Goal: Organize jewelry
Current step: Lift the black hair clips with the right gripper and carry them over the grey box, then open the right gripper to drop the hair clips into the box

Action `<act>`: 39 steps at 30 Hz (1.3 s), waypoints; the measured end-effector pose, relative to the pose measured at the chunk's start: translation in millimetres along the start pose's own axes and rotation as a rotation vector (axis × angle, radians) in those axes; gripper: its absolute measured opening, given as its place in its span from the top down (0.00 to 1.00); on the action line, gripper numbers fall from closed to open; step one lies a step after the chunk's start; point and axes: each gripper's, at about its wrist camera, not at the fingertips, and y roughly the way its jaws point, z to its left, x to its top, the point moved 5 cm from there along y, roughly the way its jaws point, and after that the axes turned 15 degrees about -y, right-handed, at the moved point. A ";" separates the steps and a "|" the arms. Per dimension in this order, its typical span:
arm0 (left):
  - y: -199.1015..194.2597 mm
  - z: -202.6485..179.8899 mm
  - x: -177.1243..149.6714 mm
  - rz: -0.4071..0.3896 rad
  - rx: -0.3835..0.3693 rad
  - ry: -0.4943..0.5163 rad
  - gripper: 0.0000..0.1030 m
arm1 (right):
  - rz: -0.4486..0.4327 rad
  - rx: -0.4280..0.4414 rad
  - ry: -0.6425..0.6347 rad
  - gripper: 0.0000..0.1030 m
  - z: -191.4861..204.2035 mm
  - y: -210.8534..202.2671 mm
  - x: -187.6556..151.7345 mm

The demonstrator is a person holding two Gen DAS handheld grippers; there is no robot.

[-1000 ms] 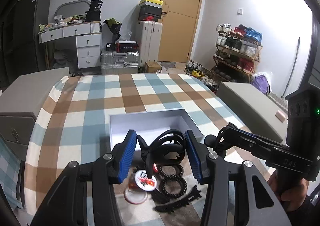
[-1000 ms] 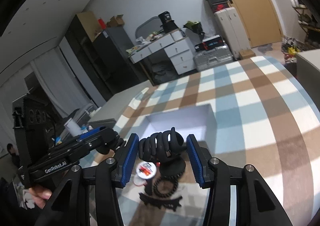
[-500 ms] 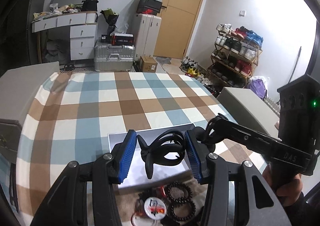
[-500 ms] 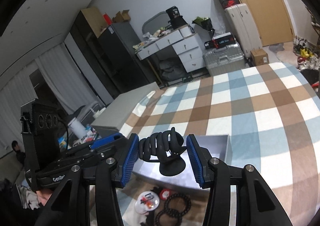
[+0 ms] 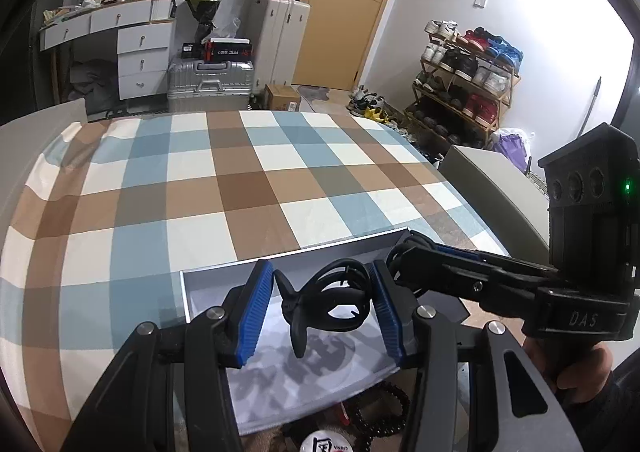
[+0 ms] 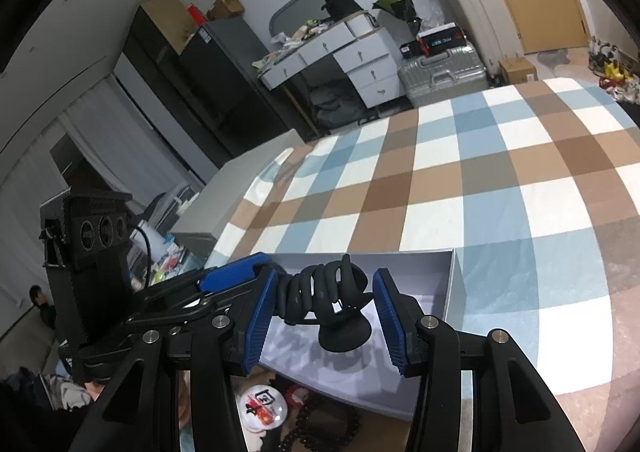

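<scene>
Left claw (image 5: 318, 268) is pinching a black looped clip (image 5: 340, 292): the loops press against the right blue pad, a prong touches the left pad, and one leg hangs down

Right claw (image 6: 326, 274) is pinching a black coiled piece (image 6: 316, 292) that lies crosswise, pad to pad, with a stem and round foot pointing down. Can't tell whether these are two items or one item held from both sides, since each claw's tip is hidden behind the other's finger

Both claws are partly closed on their load, neither spread wide nor pressed together. They meet tip to tip; in the left view the right one comes in from the right

Key relation: the open grey box (image 5: 280, 258) on the checked bench cloth (image 5: 200, 179) sits directly under and just ahead of both claws, and the held pieces hang above its pale floor, not touching it. The box's long side runs across the left claw's view. Neither hand is clearly nearer, as both are over the box

Judgement: the drop-off needs mostly a move down, then the pads letting go. The far wall is close ahead, so pushing forward risks hitting the rim

Loose items outside the near edge of the box are not yet sorted: bead bracelets (image 5: 384, 412) and a round badge (image 6: 262, 406)
</scene>
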 end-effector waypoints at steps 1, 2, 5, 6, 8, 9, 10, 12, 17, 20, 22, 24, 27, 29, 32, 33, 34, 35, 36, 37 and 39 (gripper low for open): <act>1.5 0.2 -0.6 0.007 -0.004 0.001 0.58 | 0.002 0.001 -0.004 0.53 0.2 1.1 -0.3; 3.8 1.2 -0.1 0.012 -0.007 0.001 0.58 | 0.002 0.003 -0.010 0.53 0.6 1.7 -0.2; 11.0 4.6 -0.6 0.032 -0.014 -0.014 0.58 | 0.018 -0.013 -0.020 0.53 -0.6 5.6 -1.3; 12.7 5.8 -0.6 0.036 -0.019 -0.021 0.58 | 0.020 -0.017 -0.018 0.53 -1.7 6.9 -1.5; 15.7 7.9 -0.5 0.046 -0.022 -0.036 0.58 | 0.031 -0.021 -0.009 0.53 -4.4 10.8 -2.3; 15.9 8.5 -0.6 0.045 -0.025 -0.041 0.58 | 0.032 -0.021 -0.004 0.53 -5.5 12.2 -2.3; 16.8 8.6 -0.1 0.043 -0.025 -0.043 0.57 | 0.029 -0.022 -0.001 0.52 -6.4 13.0 -1.9; 17.8 10.4 0.4 0.047 -0.026 -0.059 0.57 | 0.023 -0.017 0.008 0.51 -6.4 13.4 -1.1; 17.4 17.4 3.2 0.061 -0.017 -0.108 0.52 | -0.029 0.038 0.022 0.27 -2.3 6.1 2.3; 6.6 16.8 2.9 0.021 -0.003 -0.090 0.35 | -0.061 0.020 0.003 0.22 2.7 -4.4 5.8; -3.1 16.1 3.7 -0.008 -0.005 -0.084 0.34 | -0.083 0.010 -0.003 0.18 5.4 -12.2 7.7; -11.8 16.5 5.2 -0.036 0.003 -0.082 0.29 | -0.101 -0.010 -0.011 0.16 8.0 -21.7 9.1; -26.2 19.8 8.4 -0.090 0.018 -0.083 0.24 | -0.121 -0.034 -0.016 0.11 10.2 -34.2 10.3; -34.8 22.4 11.0 -0.126 0.034 -0.084 0.22 | -0.137 -0.049 -0.017 0.07 12.4 -44.1 10.3; -49.1 25.1 11.9 -0.176 0.060 -0.083 0.20 | -0.156 -0.060 -0.021 0.03 16.5 -56.1 10.1; -52.5 25.0 11.5 -0.189 0.070 -0.078 0.19 | -0.163 -0.067 -0.025 0.02 19.1 -60.6 9.9; -56.0 24.8 10.6 -0.201 0.081 -0.074 0.19 | -0.170 -0.074 -0.030 0.01 21.3 -64.4 9.5; -59.7 24.3 9.5 -0.213 0.091 -0.071 0.19 | -0.176 -0.081 -0.037 0.00 23.4 -67.7 9.1; -64.3 23.4 7.4 -0.231 0.102 -0.065 0.18 | -0.183 -0.090 -0.045 0.00 26.1 -71.1 8.8; -65.9 22.9 6.5 -0.239 0.111 -0.061 0.16 | -0.189 -0.096 -0.054 0.00 29.2 -74.6 8.4; -70.8 20.7 2.6 -0.267 0.142 -0.048 0.15 | -0.198 -0.101 -0.069 0.00 34.7 -78.7 7.2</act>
